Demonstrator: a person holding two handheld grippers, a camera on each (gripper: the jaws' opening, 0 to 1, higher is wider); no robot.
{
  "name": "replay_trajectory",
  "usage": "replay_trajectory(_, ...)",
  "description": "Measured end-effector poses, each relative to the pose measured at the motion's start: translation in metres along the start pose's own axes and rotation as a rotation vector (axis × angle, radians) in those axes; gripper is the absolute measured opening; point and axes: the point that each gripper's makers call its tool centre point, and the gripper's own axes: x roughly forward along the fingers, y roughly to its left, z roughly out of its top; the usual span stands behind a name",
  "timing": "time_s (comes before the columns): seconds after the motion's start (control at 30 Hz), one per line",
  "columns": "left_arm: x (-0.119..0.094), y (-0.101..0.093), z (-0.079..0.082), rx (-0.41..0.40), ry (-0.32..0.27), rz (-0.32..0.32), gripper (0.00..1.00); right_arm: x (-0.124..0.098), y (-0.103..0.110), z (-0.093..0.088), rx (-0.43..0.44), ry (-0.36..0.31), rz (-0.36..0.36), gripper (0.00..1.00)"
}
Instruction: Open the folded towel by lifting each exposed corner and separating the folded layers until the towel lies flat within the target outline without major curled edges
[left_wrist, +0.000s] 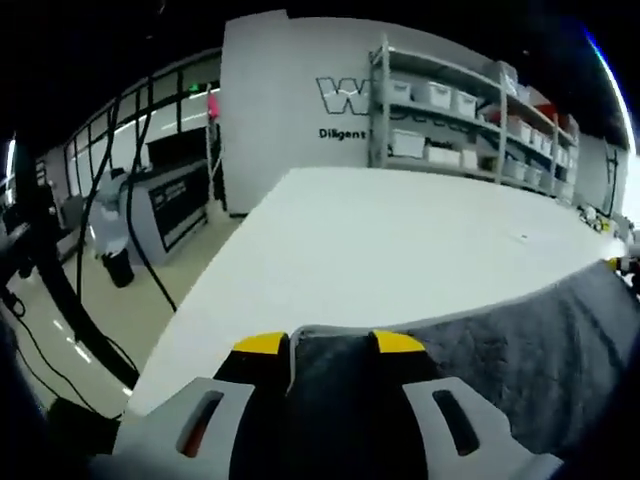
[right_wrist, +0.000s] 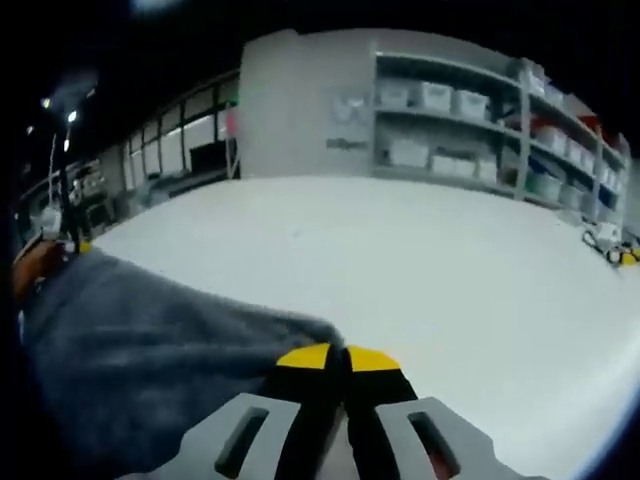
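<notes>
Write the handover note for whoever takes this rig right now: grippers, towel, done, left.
Left gripper: jaws apart around the near edge of the grey towel; cloth sits between the yellow tips, but a firm pinch cannot be confirmed.
Right gripper: jaws closed at a towel corner; whether cloth is pinched between the tips is hard to tell.
Towel: on the white table, stretched between the two grippers along the near side.
Done: both ends taken up.
Left: spread it flat, smooth any curled edges. No target outline is visible from here, so check placement.
</notes>
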Motion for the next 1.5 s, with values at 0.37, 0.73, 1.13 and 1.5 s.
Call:
replay_trajectory(0.37,0.011,-0.016,0.002,0.064,-0.002,-0.067,0.1,-0.004,-0.028,0.0,-0.073,0.031,-0.023,0.0)
replay_trajectory(0.73,0.008,-0.026,0.004,0.149,0.002,-0.126,0.04,0.001,-0.043,0.004,-0.149,0.049,-0.058,0.0)
replay_trajectory(1.13,0.029,-0.039,0.018,0.227,-0.016,-0.141,0.03,0.015,-0.062,0.013,-0.185,0.058,-0.105,0.0)
replay_trajectory(1.5,0.037,-0.079,0.024,0.232,-0.028,-0.137,0.03,0.025,-0.073,0.019,-0.164,0.046,-0.122,0.0)
